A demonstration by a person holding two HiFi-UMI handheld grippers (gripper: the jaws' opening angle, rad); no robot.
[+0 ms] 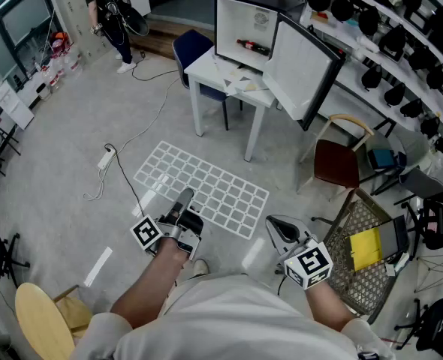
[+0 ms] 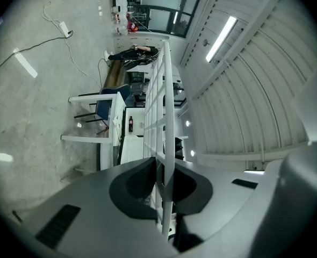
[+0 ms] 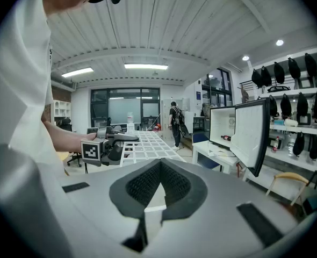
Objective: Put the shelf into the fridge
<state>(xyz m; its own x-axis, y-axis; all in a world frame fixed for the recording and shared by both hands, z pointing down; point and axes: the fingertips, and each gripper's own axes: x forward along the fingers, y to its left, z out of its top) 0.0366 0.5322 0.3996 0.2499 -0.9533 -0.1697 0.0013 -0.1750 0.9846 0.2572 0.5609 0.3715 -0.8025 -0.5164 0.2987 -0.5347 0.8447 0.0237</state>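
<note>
Pretty early on, I'd say. The shelf (image 1: 206, 186) isn't anywhere near the fridge (image 1: 244, 28) yet. It's up off the floor at the near side, and the left gripper (image 1: 184, 198) is clamped on a wire along its near-left edge. The right gripper (image 1: 275, 227) is just beside the shelf's near-right corner, jaws closed on nothing. What's left is carrying the shelf to the far table (image 1: 218, 73) and sliding it in. The fridge door (image 1: 304, 70) is already swung open, and there's a dark bottle (image 1: 253, 47) on its side inside. The wire basket (image 1: 353, 220) at the right holds something yellow (image 1: 366, 247).
</note>
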